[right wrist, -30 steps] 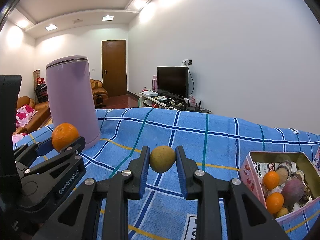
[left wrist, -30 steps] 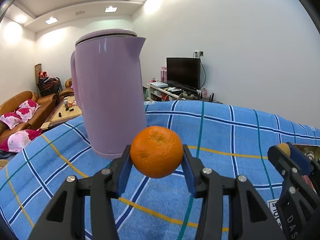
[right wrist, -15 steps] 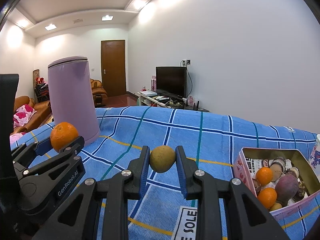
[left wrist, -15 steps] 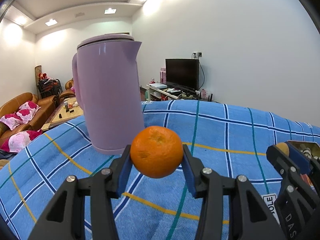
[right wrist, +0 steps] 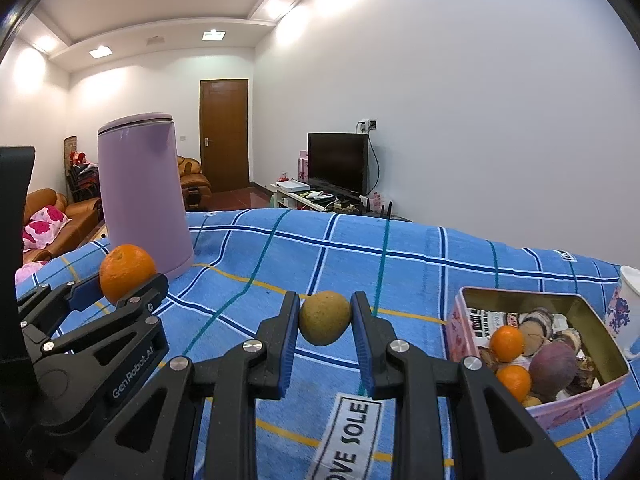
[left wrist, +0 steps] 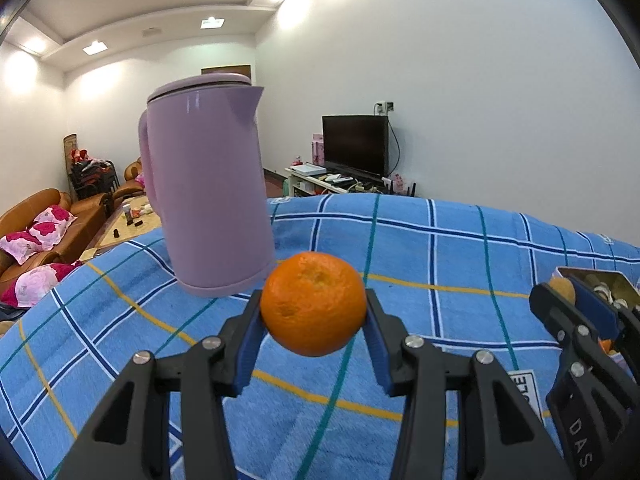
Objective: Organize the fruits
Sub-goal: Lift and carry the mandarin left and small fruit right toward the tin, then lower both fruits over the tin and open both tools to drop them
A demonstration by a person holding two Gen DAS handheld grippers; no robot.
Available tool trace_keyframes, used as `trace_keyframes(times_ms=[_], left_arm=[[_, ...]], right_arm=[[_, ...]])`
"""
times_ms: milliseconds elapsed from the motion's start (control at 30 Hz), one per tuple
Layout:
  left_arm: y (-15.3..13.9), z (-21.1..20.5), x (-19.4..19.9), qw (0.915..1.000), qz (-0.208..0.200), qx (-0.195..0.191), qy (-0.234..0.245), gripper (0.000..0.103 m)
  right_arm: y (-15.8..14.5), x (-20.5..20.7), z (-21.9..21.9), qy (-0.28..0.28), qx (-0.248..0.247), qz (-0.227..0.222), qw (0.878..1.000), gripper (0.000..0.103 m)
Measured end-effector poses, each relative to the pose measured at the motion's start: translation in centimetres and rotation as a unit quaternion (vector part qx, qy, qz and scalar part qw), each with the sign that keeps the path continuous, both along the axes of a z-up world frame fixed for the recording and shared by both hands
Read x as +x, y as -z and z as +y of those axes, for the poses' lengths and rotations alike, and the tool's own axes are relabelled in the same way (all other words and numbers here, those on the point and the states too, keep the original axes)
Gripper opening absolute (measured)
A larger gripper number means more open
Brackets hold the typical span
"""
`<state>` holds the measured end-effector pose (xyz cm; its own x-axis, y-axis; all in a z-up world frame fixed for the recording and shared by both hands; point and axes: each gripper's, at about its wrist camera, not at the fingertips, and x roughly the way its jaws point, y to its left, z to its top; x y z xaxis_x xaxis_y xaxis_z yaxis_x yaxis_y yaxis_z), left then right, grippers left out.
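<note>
My left gripper [left wrist: 314, 320] is shut on an orange [left wrist: 313, 303] and holds it above the blue checked cloth [left wrist: 440, 248]. It also shows at the left of the right wrist view [right wrist: 120, 284], with the orange [right wrist: 127, 266]. My right gripper [right wrist: 325, 320] is shut on a yellow-brown fruit [right wrist: 325, 317], held above the cloth. A pink tin box [right wrist: 560, 412] at the right holds two oranges [right wrist: 507, 343], a purple fruit [right wrist: 553, 363] and other round pieces. The right gripper [left wrist: 576, 304] shows at the right edge of the left wrist view.
A tall lilac kettle [left wrist: 208, 188] stands on the cloth at the far left, also in the right wrist view [right wrist: 144, 196]. A white patterned mug [right wrist: 626, 308] stands right of the tin. Beyond the table are a TV [right wrist: 338, 162], sofas and a door.
Both grippers have moved right and back from the kettle with their fruits held. The tin box now sits closer and further into the right wrist view.
</note>
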<state>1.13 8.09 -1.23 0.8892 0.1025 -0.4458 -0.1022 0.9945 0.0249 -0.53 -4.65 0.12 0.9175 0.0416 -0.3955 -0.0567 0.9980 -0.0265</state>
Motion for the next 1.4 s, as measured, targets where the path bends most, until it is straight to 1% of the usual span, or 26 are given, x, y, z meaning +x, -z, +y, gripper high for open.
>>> trace_keyframes(times_ms=[167,333,667,800,900,1067,1233,1400], left_arm=[[-0.1,-0.9,-0.6,1.0,0.0,0.008,0.003,0.049],[-0.2,-1.4,-1.3,1.0,0.0,0.003,0.003,0.049],[0.0,-3.9,-2.2,0.9995,0.012,-0.007,0.03,0.049],[0.0,-5.2,-2.6,0.9992,0.012,-0.007,0.037,0.049],[-0.2,-6.1,-3.0,0.999,0.005,-0.012,0.042,0.049],[-0.5,-8.5,-3.1,0.9977,0.006,-0.015,0.066,0.049],[-1.1,-11.2,-3.0,0.9956,0.001,-0.021,0.091,0.049],[-1.6,-14.7,-3.1,0.9926,-0.002,-0.019,0.12,0.049]], right_arm=[[-0.1,-0.7,-0.8,0.006,-0.001,0.001,1.0,0.028],[-0.2,-1.6,-1.5,0.005,0.0,0.002,1.0,0.028],[-0.7,-3.3,-3.8,0.008,0.01,-0.002,1.0,0.028],[-1.0,-4.0,-5.2,0.014,0.015,-0.007,1.0,0.028],[-1.2,-4.4,-6.3,0.02,0.018,-0.011,1.0,0.028],[-1.6,-5.1,-8.0,0.033,0.004,-0.02,0.999,0.028],[-2.3,-6.3,-9.8,0.053,-0.035,-0.05,0.997,0.028],[-2.5,-6.7,-13.0,0.081,-0.047,-0.054,0.994,0.028]])
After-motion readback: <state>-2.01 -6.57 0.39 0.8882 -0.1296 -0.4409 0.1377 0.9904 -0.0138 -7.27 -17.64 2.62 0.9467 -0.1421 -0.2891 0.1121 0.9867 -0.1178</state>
